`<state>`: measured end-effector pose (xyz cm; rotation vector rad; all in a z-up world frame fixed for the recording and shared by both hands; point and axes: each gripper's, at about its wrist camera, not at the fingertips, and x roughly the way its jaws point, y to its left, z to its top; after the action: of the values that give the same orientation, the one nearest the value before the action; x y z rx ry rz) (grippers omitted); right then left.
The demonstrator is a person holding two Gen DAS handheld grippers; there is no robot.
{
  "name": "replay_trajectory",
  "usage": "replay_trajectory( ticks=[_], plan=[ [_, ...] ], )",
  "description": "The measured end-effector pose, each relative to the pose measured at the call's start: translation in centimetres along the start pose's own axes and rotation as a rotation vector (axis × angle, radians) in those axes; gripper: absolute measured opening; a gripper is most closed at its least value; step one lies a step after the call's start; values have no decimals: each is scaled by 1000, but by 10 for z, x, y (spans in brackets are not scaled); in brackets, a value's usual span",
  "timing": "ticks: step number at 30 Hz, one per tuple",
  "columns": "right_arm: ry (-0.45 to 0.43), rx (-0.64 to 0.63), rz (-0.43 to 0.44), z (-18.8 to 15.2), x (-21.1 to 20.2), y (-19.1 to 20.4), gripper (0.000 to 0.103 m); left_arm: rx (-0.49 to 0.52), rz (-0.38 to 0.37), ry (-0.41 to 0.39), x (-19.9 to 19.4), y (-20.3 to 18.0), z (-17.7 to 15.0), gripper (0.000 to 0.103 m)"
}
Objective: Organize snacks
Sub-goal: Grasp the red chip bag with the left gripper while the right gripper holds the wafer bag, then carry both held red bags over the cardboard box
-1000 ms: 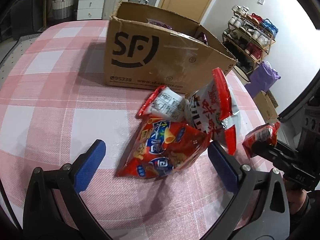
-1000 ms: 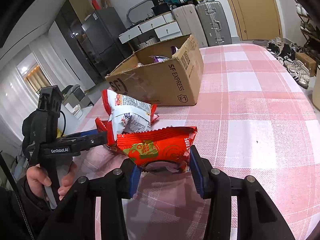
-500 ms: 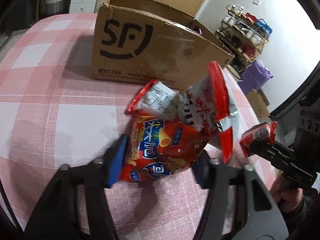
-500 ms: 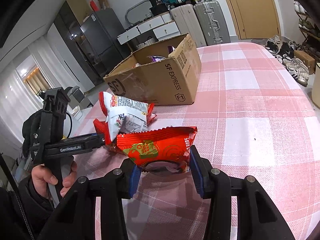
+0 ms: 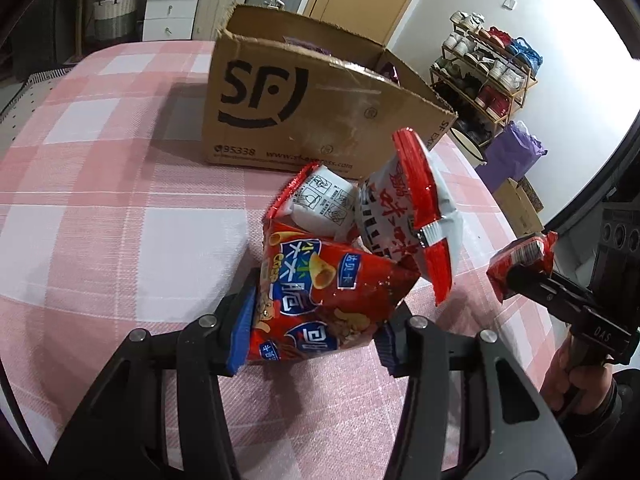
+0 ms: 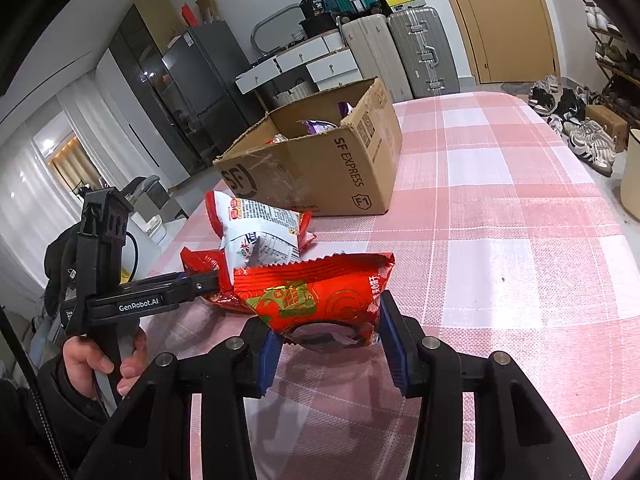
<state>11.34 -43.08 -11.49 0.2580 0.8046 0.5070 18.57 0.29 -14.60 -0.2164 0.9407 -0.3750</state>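
Left gripper (image 5: 316,334): jaws closing, blue pads pressed on both flanks of a red crinkled foil snack bag with blue label patches (image 5: 324,292). The bag sits between the fingers with its lower edge at the pads and its body rising toward 12 o'clock. At 1 o'clock from it, touching, leans a white-and-red foil snack bag (image 5: 404,216); a smaller white packet with a red edge (image 5: 320,200) lies at 12 o'clock, also touching.

Right gripper (image 6: 328,344): fingers clamped on a red foil pouch with gold print (image 6: 316,296), held by its bottom edge, the pouch standing up from the pads.

An open brown cardboard box marked SF (image 5: 312,100) stands on the pink-and-white checked tablecloth (image 5: 100,208), at 12 o'clock from the bags and just beyond them, with packets visible inside.
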Motion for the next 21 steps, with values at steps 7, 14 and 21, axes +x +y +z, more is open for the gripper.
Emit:
replay_trajectory(
  ticks=[7,14,21],
  plan=[
    [-14,-17,1,2,-6,8,45,1,5,-29,-18,-11,0,47],
    [-36,-48,10,9,-15,23,45,3,1,-77,-49,-7,0,47],
    [-67,-76,20,22,-26,38,45,-37,50,-160,-99,0,6,47]
  ],
)
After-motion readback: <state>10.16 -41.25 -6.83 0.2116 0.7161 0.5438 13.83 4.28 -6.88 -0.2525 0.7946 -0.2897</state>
